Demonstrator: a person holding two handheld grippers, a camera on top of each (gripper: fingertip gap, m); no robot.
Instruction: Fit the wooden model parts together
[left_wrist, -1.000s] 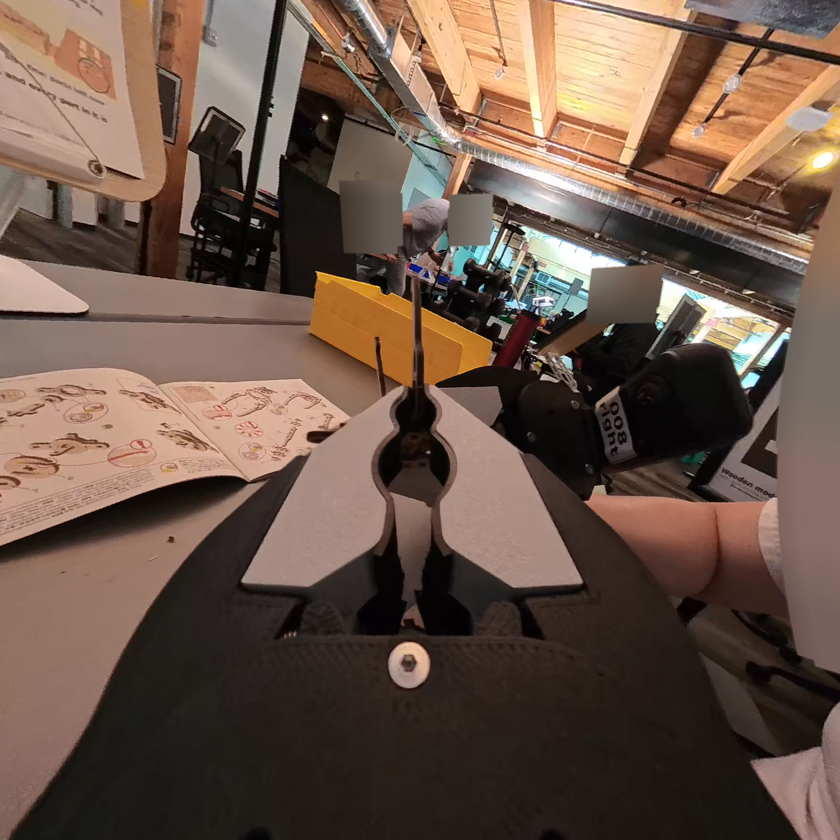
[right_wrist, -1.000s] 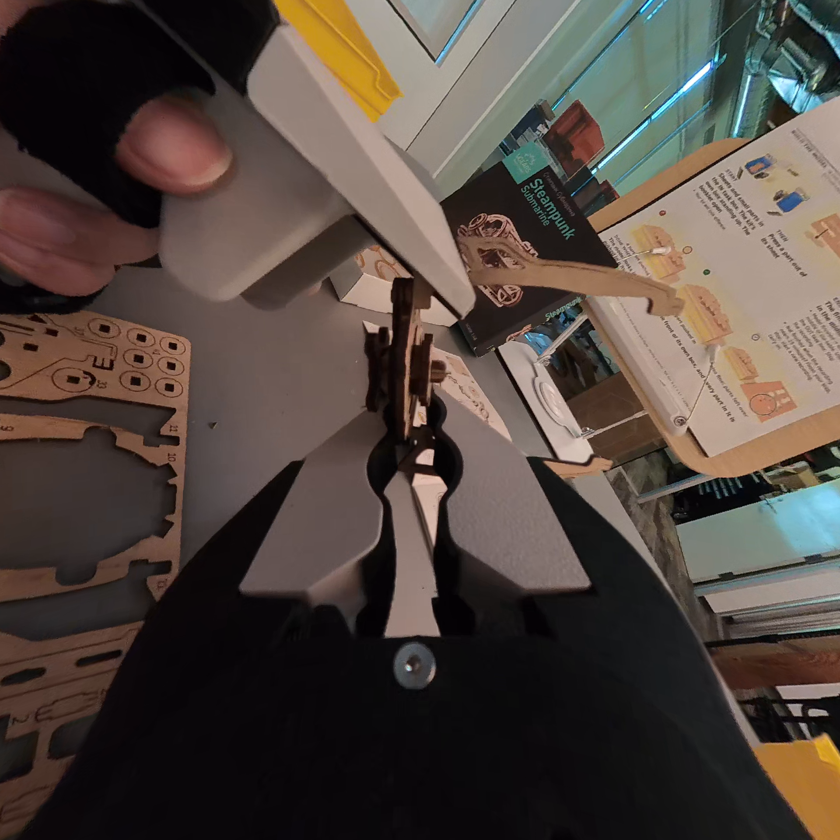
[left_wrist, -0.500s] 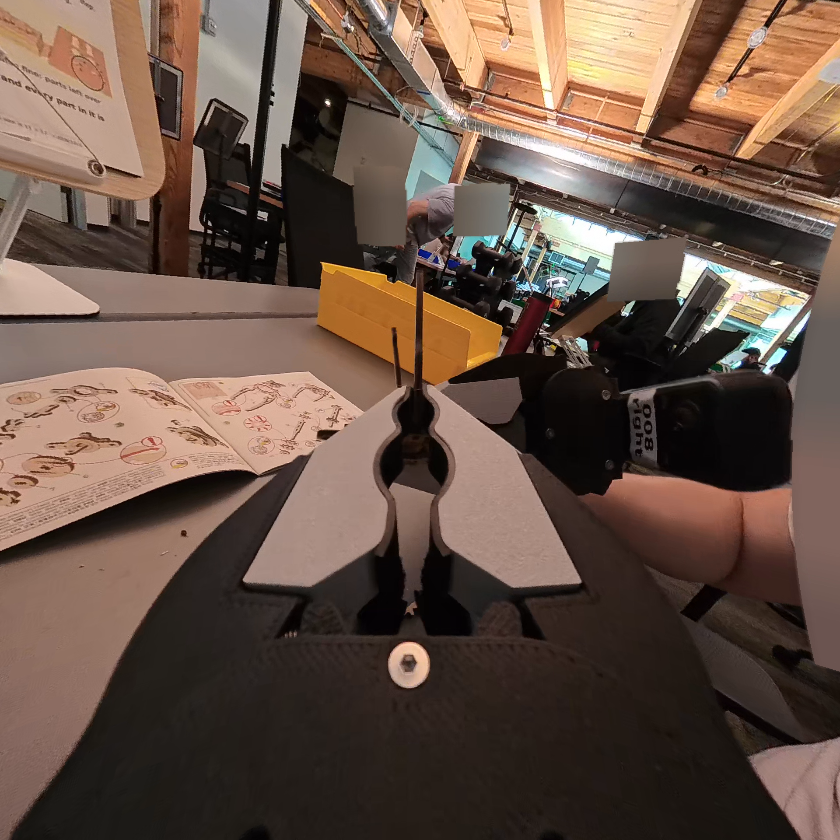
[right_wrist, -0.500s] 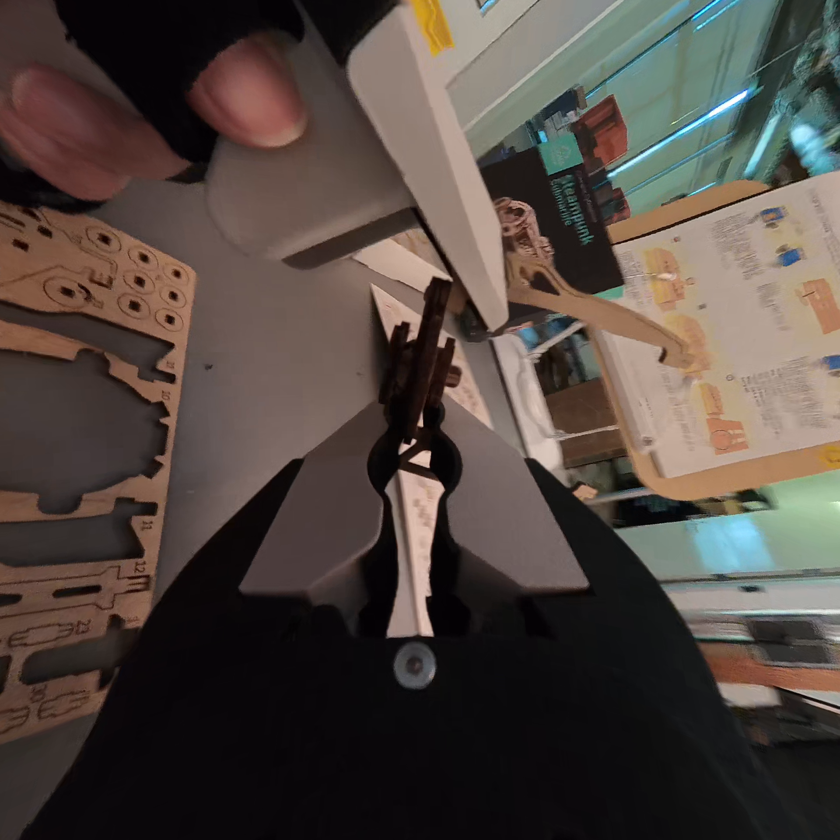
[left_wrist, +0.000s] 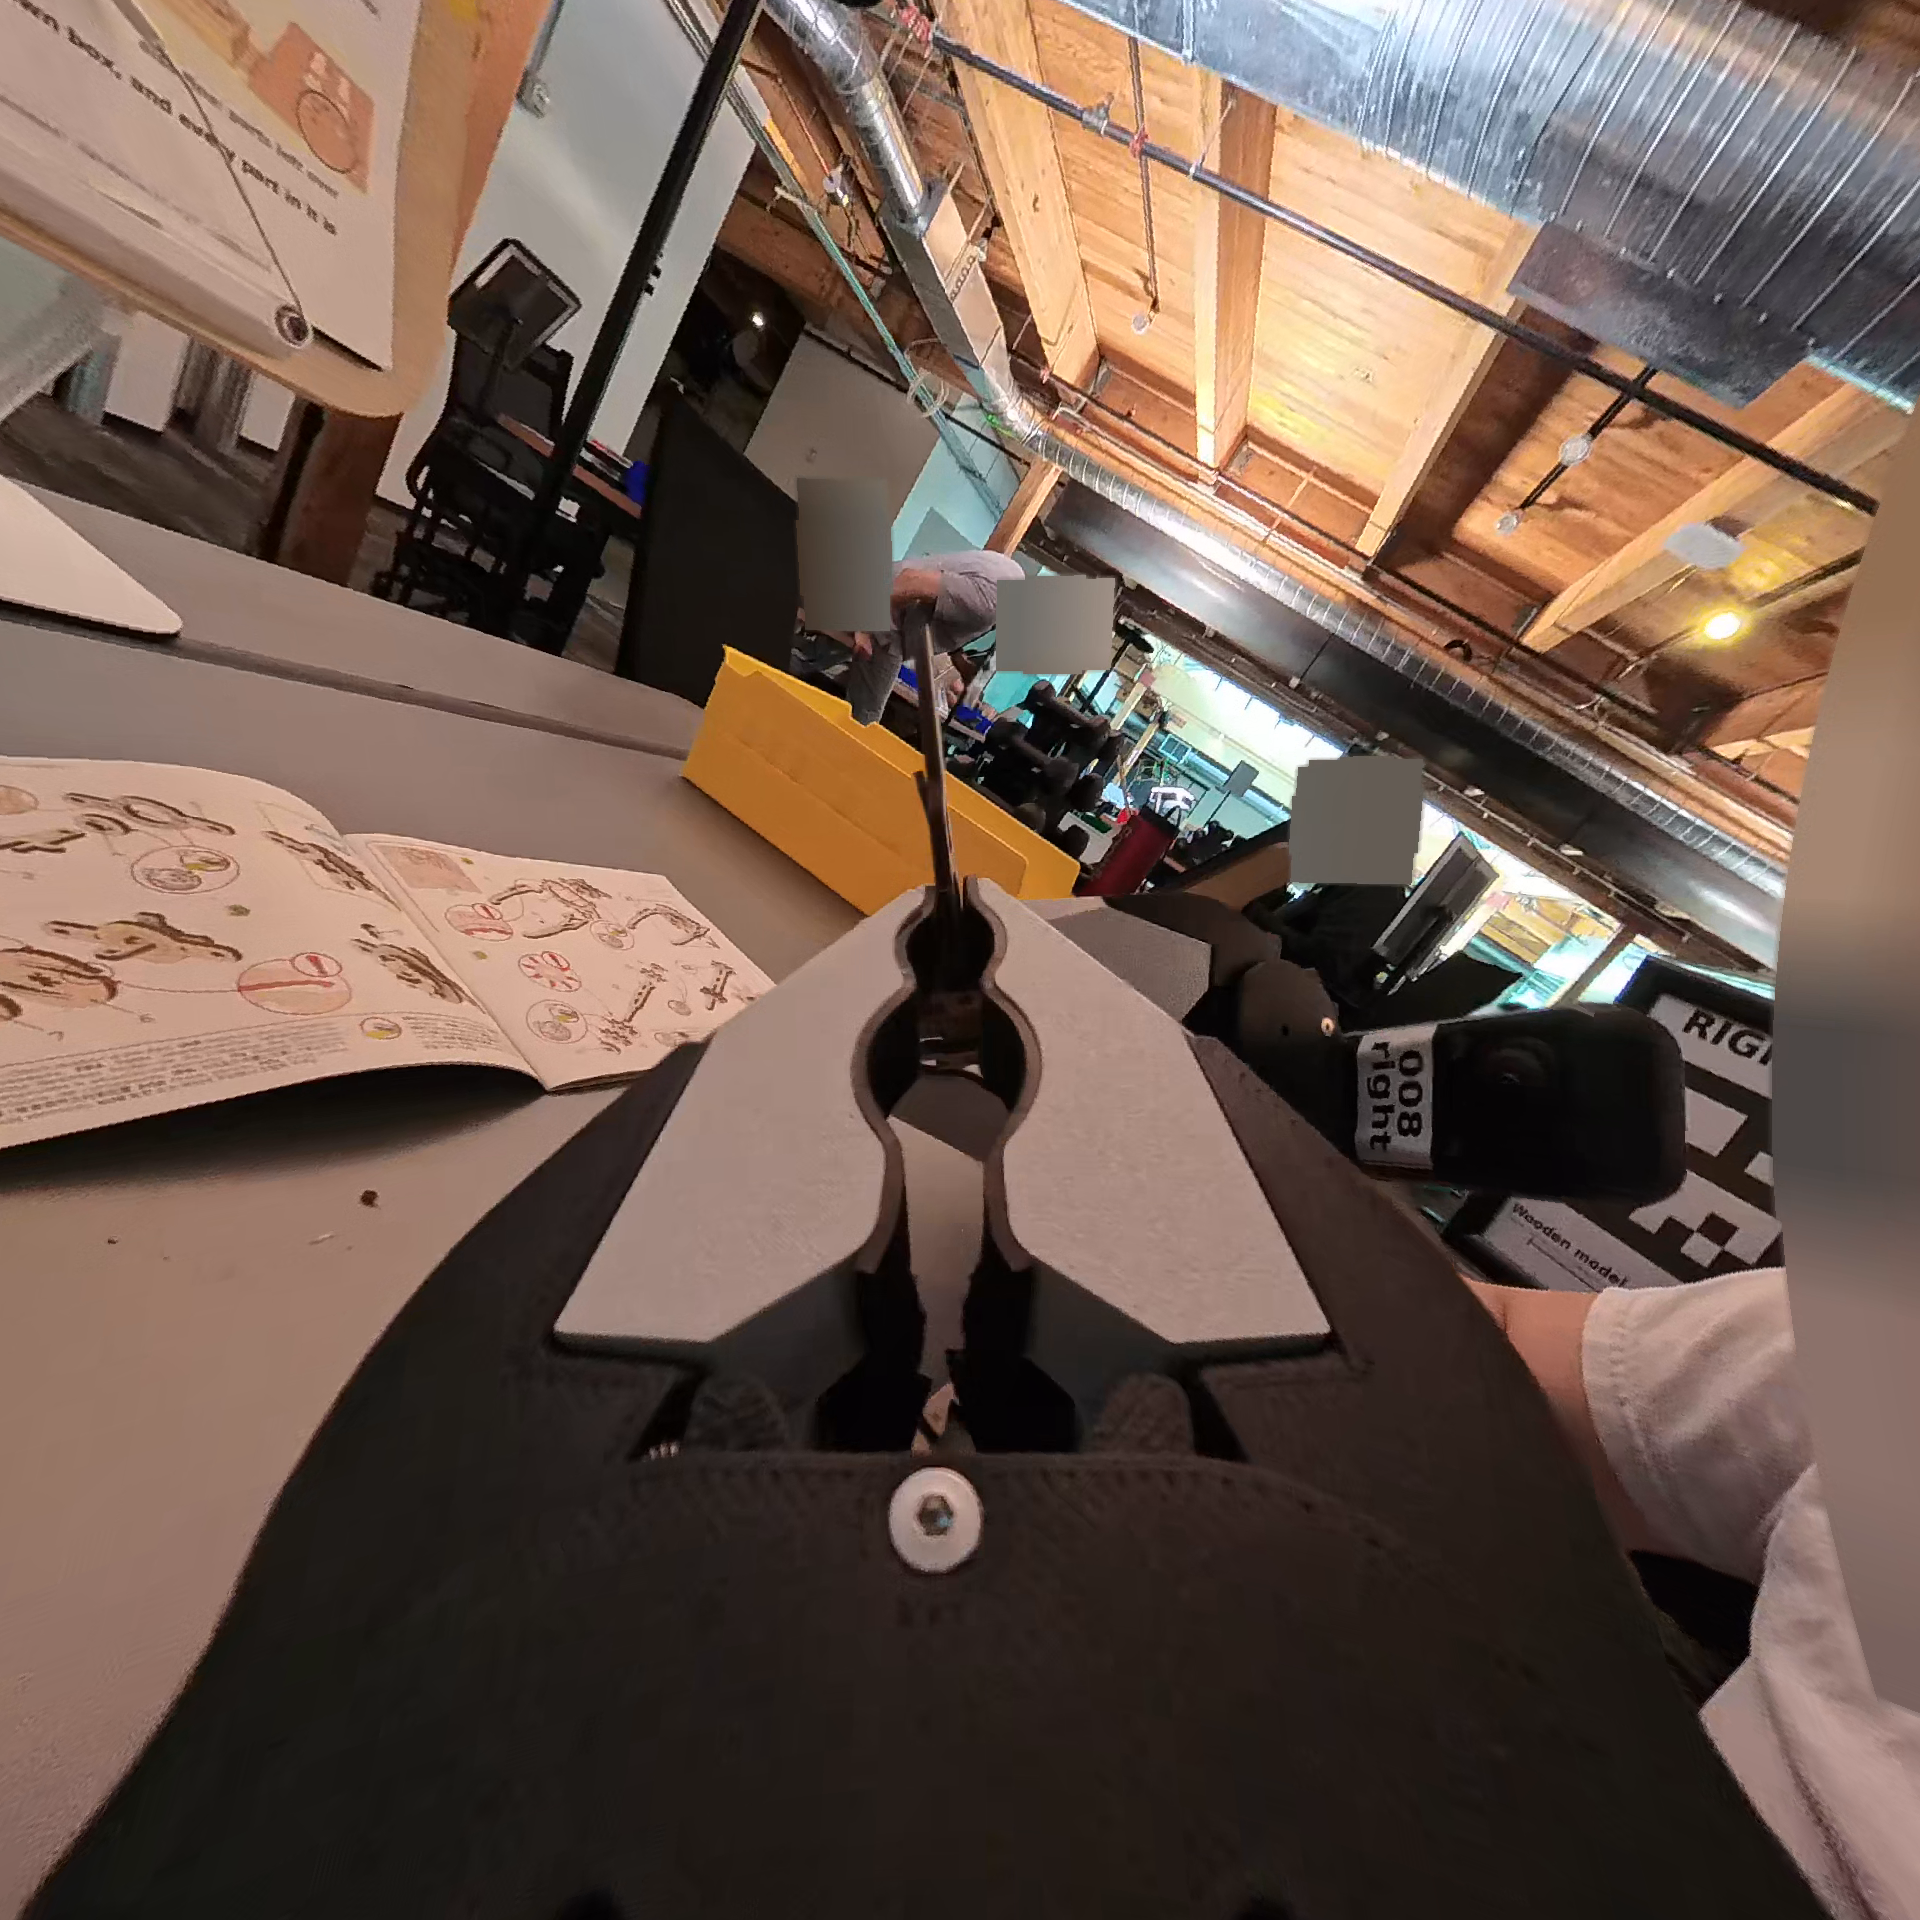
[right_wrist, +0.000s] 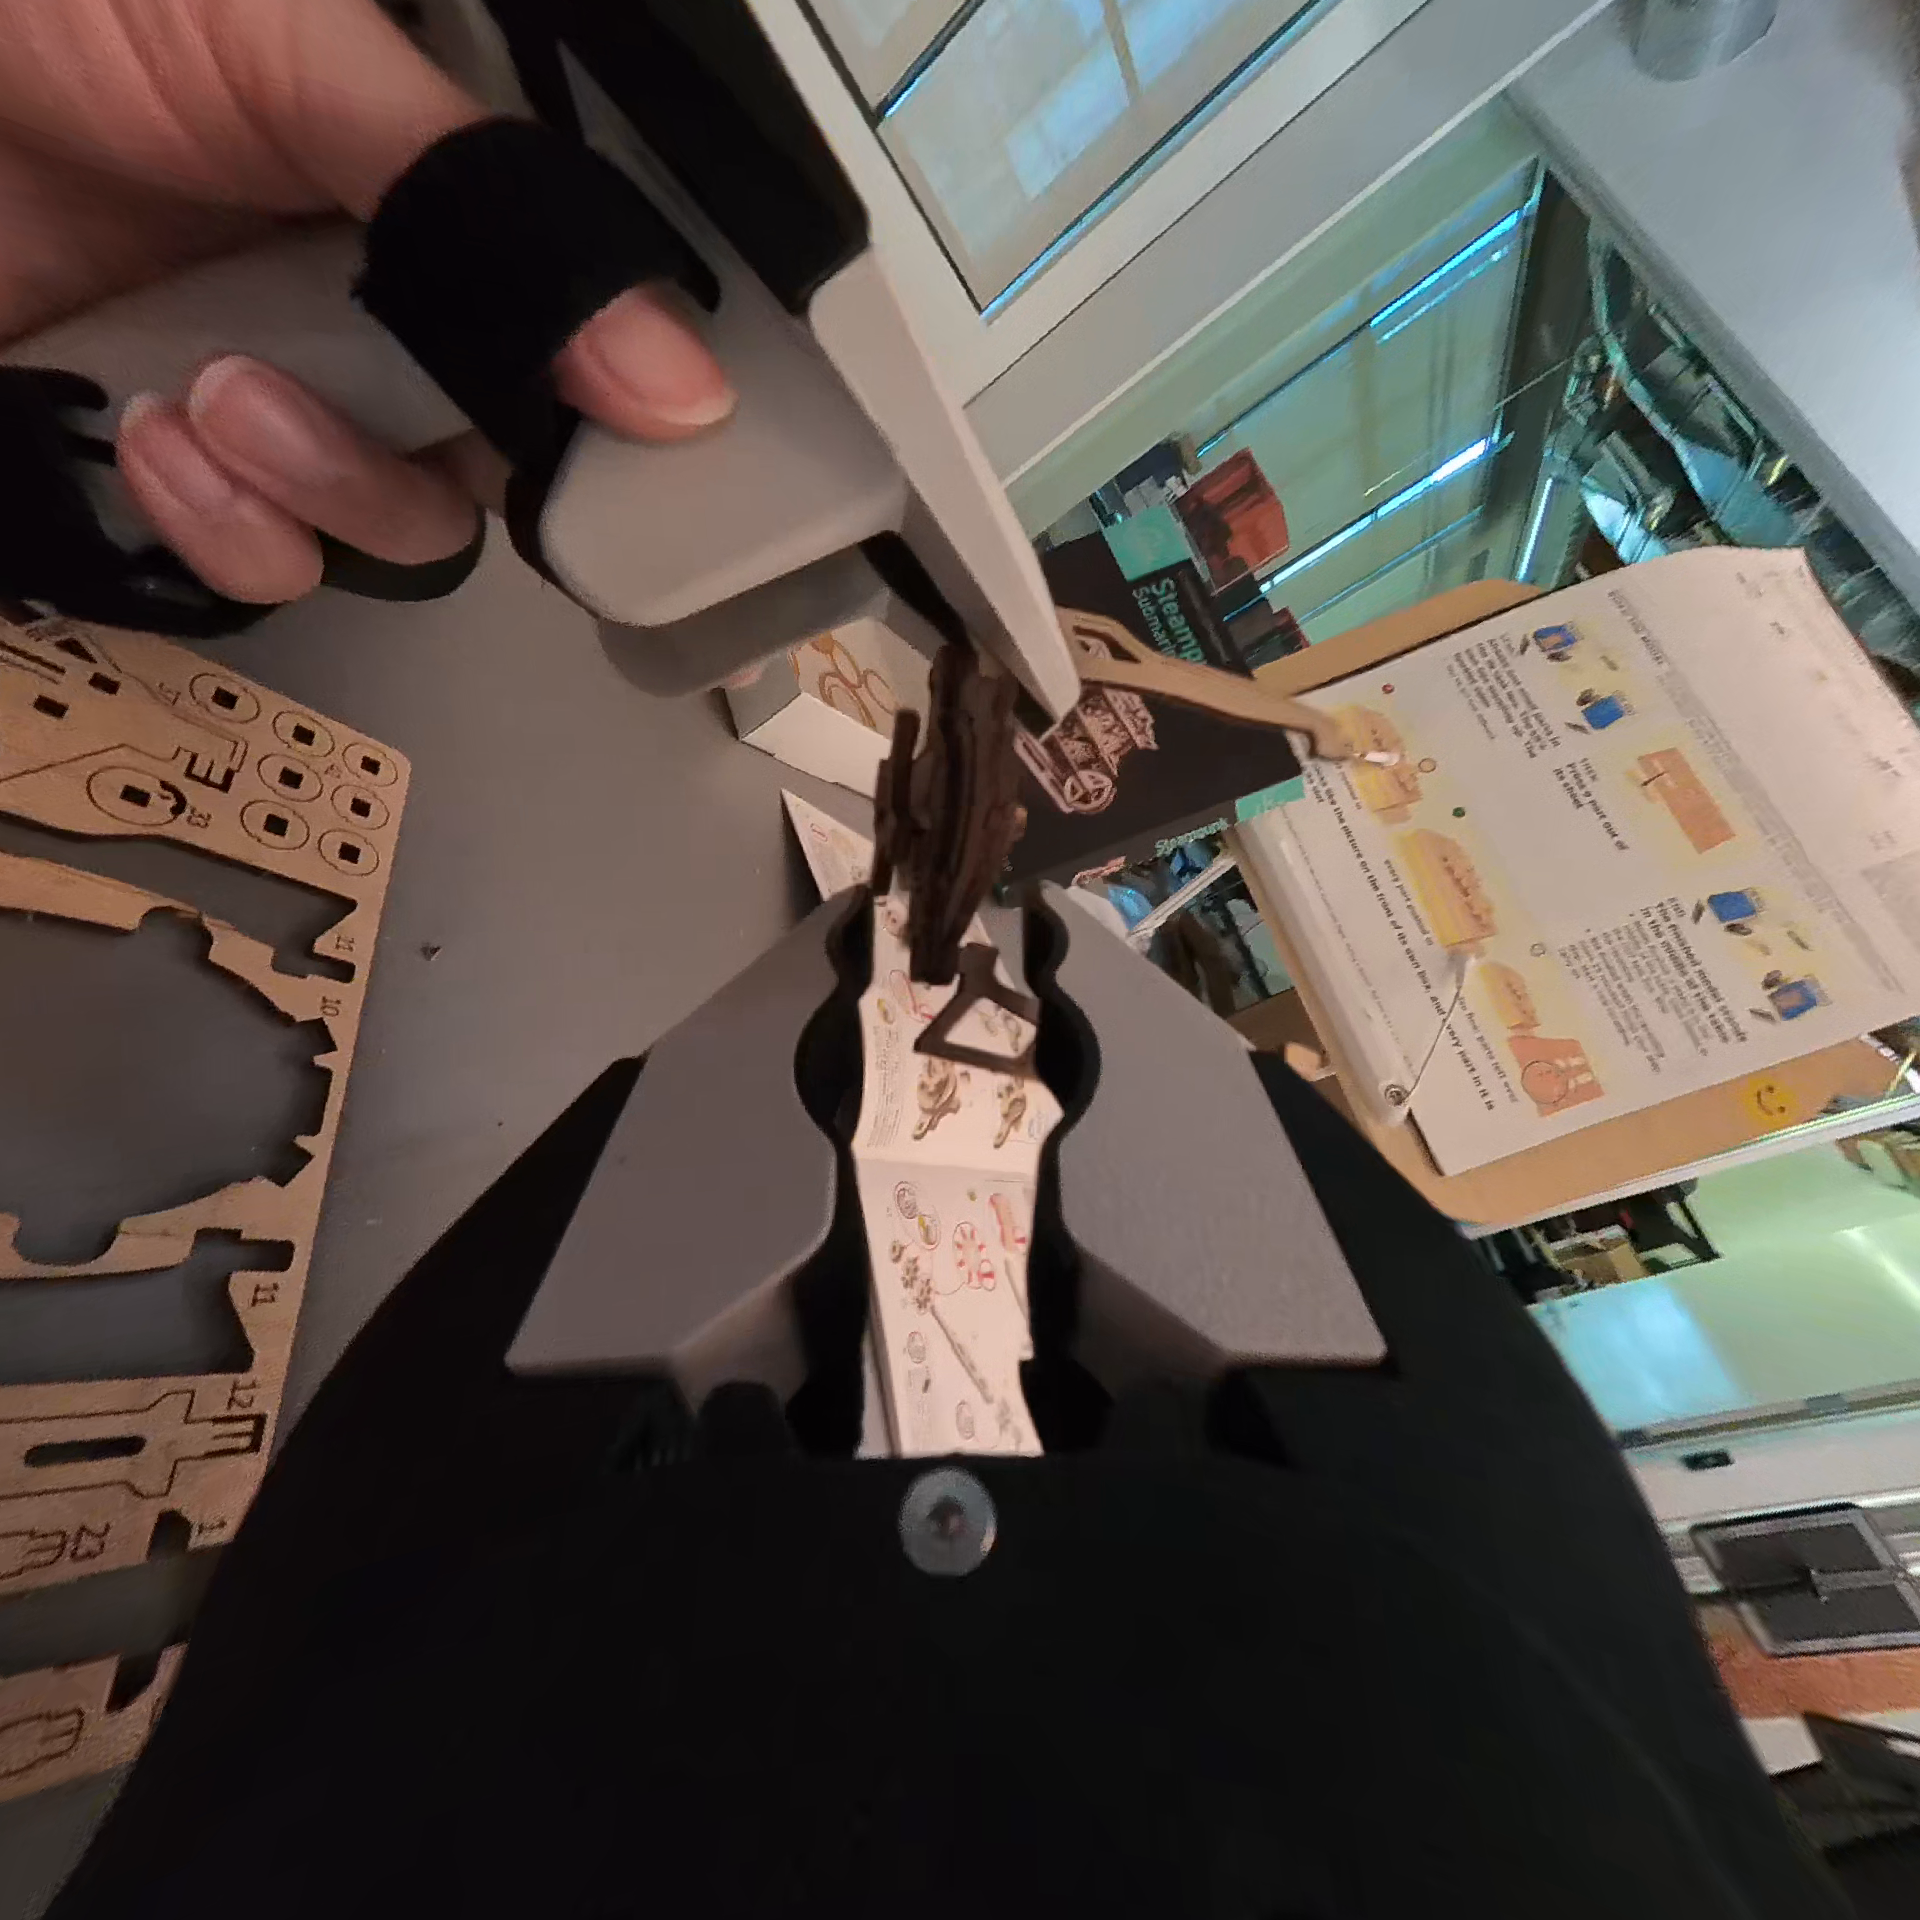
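- The left tool (left_wrist: 943, 902) is clenched on a thin wooden strip (left_wrist: 932, 748), seen edge-on, its long axis rising forward from the tips.
- The right tool (right_wrist: 951, 925) stands spread; the dark wooden assembly (right_wrist: 951, 800) sits between its tips, long axis pointing up toward the left tool, above the grey surface (right_wrist: 582, 831).
- An instruction booklet (left_wrist: 312, 935) lies open on the surface.

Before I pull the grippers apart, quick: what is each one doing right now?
Left gripper: closed on the thin wooden strip.
Right gripper: open; the dark wooden assembly sits between its fingertips, apparently unclamped.
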